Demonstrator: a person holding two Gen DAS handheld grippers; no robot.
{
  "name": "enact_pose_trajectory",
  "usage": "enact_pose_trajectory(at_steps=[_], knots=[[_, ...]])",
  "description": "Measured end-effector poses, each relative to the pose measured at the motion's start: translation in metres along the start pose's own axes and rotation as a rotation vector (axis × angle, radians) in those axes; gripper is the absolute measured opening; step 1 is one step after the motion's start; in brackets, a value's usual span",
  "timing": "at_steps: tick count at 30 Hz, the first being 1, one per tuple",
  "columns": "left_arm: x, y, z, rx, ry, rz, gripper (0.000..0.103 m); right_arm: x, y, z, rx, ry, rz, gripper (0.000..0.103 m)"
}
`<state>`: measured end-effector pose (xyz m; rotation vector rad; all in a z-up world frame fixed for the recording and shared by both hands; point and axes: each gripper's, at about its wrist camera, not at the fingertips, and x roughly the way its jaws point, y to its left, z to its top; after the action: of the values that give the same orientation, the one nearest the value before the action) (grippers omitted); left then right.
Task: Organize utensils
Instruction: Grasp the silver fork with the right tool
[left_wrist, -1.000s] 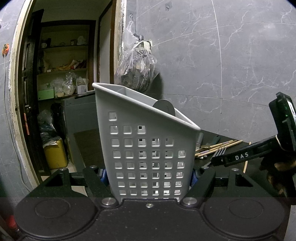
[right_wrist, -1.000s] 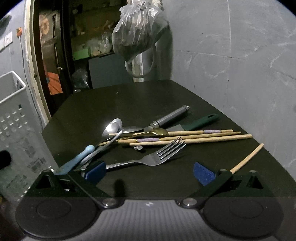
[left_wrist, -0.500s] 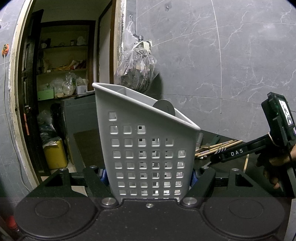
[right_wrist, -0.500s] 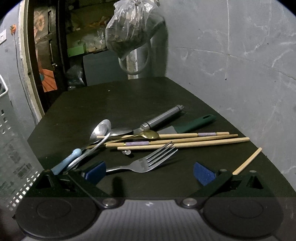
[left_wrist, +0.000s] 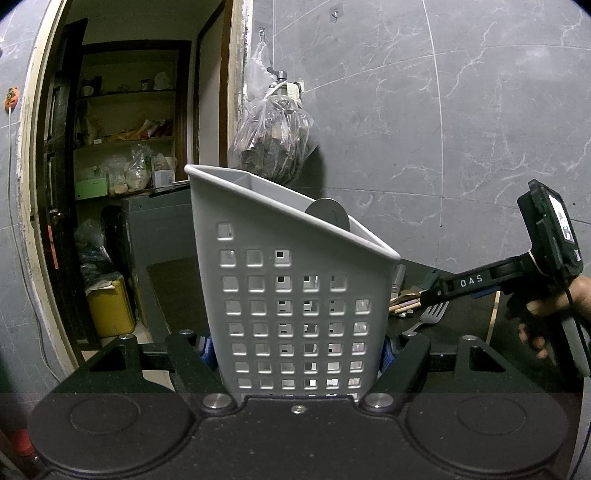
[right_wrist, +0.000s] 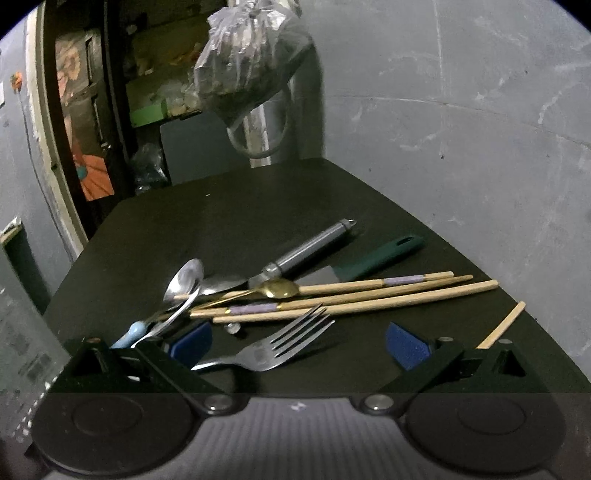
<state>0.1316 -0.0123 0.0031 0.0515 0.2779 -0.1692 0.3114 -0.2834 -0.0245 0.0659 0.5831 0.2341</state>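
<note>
My left gripper (left_wrist: 295, 350) is shut on the grey perforated utensil holder (left_wrist: 291, 295), which stands upright between its blue pads with a round metal utensil end (left_wrist: 327, 214) showing above the rim. My right gripper (right_wrist: 299, 341) is open and empty, low over the black table (right_wrist: 240, 206). A steel fork (right_wrist: 273, 350) lies between its fingers. Behind it lies a pile: a steel spoon (right_wrist: 184, 280), a gold spoon (right_wrist: 277, 288), wooden chopsticks (right_wrist: 369, 295), a grey-handled tool (right_wrist: 310, 245) and a green-handled tool (right_wrist: 380, 251). The right gripper also shows in the left wrist view (left_wrist: 458, 284).
A single chopstick (right_wrist: 502, 325) lies by the right finger. A blue-handled utensil (right_wrist: 129, 332) lies by the left finger. A plastic bag (right_wrist: 247, 55) hangs on the grey tiled wall behind the table. An open doorway with shelves (left_wrist: 122, 147) is at the left.
My right gripper has moved forward and down towards the fork and turned away from the holder. The left gripper and holder have not moved.
</note>
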Motion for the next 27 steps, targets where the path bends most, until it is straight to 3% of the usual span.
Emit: enact_pose_trajectory(at_steps=[7, 11, 22, 27], knots=[[0.000, 0.000, 0.000, 0.000, -0.001, 0.000, 0.076, 0.011, -0.011, 0.001, 0.052, 0.000, 0.062, 0.102], [0.000, 0.000, 0.000, 0.000, -0.001, 0.000, 0.076, 0.013, -0.015, 0.000, 0.085, -0.013, 0.106, 0.095], [0.000, 0.000, 0.000, 0.000, -0.001, 0.000, 0.076, 0.016, -0.020, -0.001, 0.142, 0.001, 0.136, 0.057], [0.000, 0.000, 0.000, 0.000, -0.001, 0.000, 0.076, 0.015, -0.018, -0.002, 0.127, 0.006, 0.116, 0.051]])
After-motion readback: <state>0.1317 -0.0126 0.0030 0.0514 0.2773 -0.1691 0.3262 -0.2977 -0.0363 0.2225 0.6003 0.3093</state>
